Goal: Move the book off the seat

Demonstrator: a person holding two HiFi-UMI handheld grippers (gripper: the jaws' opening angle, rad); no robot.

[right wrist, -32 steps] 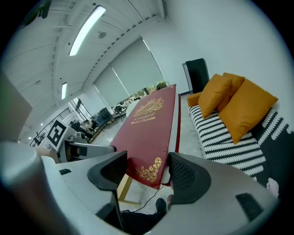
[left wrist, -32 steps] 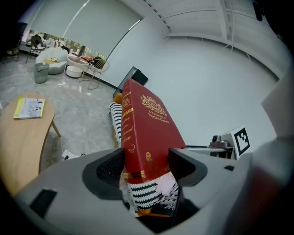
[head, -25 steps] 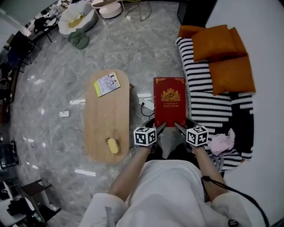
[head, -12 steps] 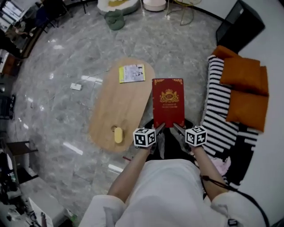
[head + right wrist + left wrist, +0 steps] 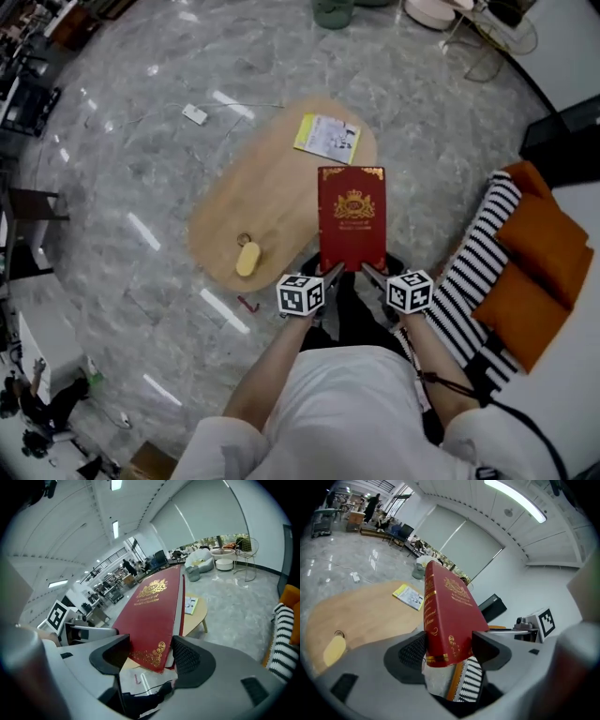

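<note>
Holding one red book (image 5: 352, 217) between our two grippers, we have each tool clamped on a near corner of it. The left gripper (image 5: 328, 273) has its two jaws closed on the spine side of the book, and the right gripper (image 5: 371, 272) has its two jaws closed on the opposite corner, by the page edges. The book lies roughly flat with its gold-crested cover up and its far end pointing away from us. It is in the air, well apart from the striped seat (image 5: 473, 277) on our right, and in the head view it overlaps the near right edge of the one oval wooden table (image 5: 234, 211).

We count two things on that table: one yellow booklet (image 5: 328, 139) at its far end and one small yellow oval object (image 5: 247, 259) at its near end, well apart from each other. Two orange cushions (image 5: 548, 234) lie side by side on the seat. One small white object (image 5: 195, 114) lies on the marble floor (image 5: 122, 187) beyond the table.
</note>
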